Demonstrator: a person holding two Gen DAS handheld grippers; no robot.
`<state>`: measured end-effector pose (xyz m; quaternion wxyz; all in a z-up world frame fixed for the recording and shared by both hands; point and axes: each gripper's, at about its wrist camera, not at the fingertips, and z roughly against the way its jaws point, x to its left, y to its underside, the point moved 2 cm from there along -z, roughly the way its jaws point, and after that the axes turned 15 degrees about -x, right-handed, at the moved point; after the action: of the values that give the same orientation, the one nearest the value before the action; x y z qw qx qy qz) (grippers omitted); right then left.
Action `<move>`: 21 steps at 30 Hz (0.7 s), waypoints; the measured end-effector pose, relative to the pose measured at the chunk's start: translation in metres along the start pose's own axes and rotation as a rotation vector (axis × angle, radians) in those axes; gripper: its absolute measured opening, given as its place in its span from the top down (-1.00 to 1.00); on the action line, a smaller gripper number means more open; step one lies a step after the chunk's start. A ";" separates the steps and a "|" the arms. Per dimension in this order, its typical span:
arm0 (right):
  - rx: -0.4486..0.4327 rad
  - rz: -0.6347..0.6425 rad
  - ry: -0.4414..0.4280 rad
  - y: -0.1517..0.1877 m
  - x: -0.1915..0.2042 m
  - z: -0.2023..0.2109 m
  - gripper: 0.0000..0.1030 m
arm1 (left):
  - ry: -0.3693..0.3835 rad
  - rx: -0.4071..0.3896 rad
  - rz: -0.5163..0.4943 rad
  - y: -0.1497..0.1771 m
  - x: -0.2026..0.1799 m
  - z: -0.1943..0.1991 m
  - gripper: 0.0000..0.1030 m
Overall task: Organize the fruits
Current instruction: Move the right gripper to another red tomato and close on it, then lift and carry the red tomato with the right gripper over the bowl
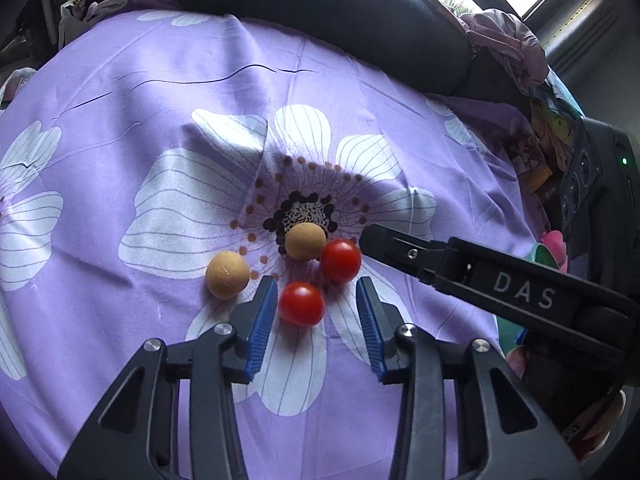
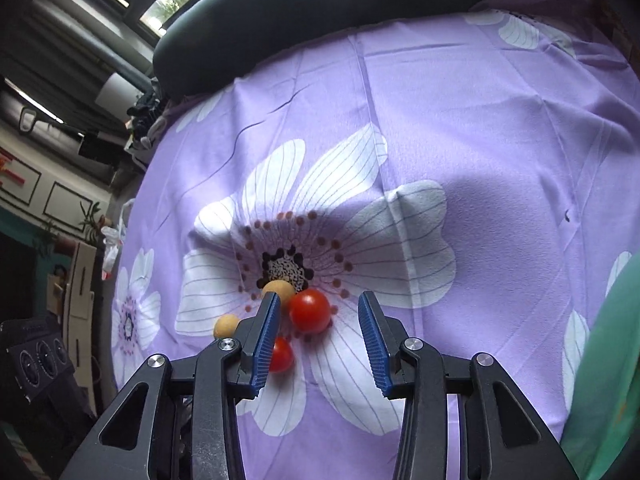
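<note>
Two red cherry tomatoes and two tan round fruits lie close together on a purple cloth printed with white flowers [image 1: 160, 92]. In the left wrist view, the near tomato [image 1: 301, 305] sits between the blue pads of my left gripper [image 1: 318, 296], close to the left pad, with a gap on the right; the jaws are open. The far tomato [image 1: 341, 260] touches one tan fruit [image 1: 305, 241]; the other tan fruit [image 1: 227, 275] lies apart to the left. A black finger [image 1: 394, 246] of my right gripper reaches in beside the far tomato. My right gripper [image 2: 319, 308] stands open around that tomato [image 2: 310, 311].
A black padded cushion [image 1: 320, 12] borders the cloth's far edge. A dark box with round dials and a green light [image 1: 596, 184] stands off the right side. Green fabric [image 2: 600, 360] fills the right edge of the right wrist view. Clutter lies beyond the cloth's left edge.
</note>
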<state>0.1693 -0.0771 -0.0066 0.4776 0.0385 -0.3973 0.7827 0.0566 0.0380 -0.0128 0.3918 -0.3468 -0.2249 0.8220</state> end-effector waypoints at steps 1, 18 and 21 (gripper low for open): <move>0.008 0.005 0.002 0.001 0.001 -0.003 0.16 | -0.007 0.007 -0.005 0.002 0.001 -0.003 0.25; 0.039 0.121 0.044 0.013 0.013 -0.029 0.43 | -0.058 0.006 -0.068 0.015 -0.003 -0.020 0.49; 0.023 0.128 0.051 0.013 0.014 -0.026 0.43 | -0.056 -0.003 -0.080 0.015 -0.007 -0.017 0.49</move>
<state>0.1604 -0.0529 -0.0260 0.4363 -0.0013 -0.3775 0.8168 0.0649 0.0246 -0.0308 0.4173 -0.3150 -0.2505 0.8148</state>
